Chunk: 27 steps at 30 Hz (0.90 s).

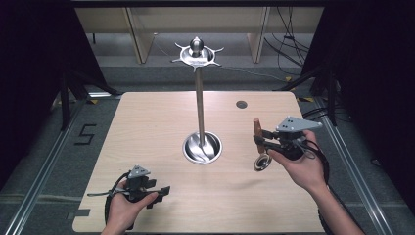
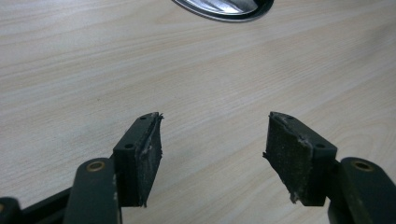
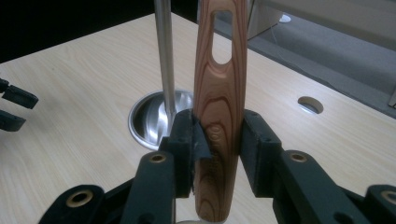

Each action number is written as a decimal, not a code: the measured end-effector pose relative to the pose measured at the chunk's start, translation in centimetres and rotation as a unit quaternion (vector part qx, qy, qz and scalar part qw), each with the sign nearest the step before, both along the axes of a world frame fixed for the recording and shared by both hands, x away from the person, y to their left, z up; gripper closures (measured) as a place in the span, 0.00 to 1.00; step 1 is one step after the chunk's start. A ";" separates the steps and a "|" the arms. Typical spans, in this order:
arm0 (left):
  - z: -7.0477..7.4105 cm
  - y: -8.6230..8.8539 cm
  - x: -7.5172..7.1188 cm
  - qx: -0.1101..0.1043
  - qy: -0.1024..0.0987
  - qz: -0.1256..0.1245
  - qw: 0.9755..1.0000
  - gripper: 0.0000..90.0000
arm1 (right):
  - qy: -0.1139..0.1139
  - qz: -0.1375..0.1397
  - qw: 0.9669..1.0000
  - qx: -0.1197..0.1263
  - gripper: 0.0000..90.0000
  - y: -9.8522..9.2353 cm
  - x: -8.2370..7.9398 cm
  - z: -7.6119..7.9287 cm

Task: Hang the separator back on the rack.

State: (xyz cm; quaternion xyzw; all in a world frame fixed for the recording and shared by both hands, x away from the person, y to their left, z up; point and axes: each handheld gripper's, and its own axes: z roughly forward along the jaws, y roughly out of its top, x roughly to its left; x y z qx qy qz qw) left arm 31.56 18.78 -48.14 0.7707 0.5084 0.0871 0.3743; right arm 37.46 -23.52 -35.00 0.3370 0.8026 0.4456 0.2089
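Right gripper [image 3: 217, 154] clamps the wooden handle [image 3: 219, 93] at frame centre — it could slip or knock the pole [image 3: 164, 56]; left fingers [image 2: 140, 158] wide, empty.

Right gripper [image 3: 217, 140] clamps wooden handle [image 3: 219, 93], upright, slot near top. Behind: steel pole [image 3: 164, 51] rising from round steel base [image 3: 147, 119] on wooden table [image 3: 84, 79]; other gripper's jaws at left edge.

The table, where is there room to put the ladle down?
Bare wood lies between the left claw and the stand's round base, and along the table's far left. It is tighter around the ladle in the right claw.
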 end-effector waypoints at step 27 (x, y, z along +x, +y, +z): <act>0.3 0.5 0.0 0.012 -0.001 -0.020 1.000 0.39 | -0.049 0.022 0.998 0.018 0.76 2.4 1.1 4.2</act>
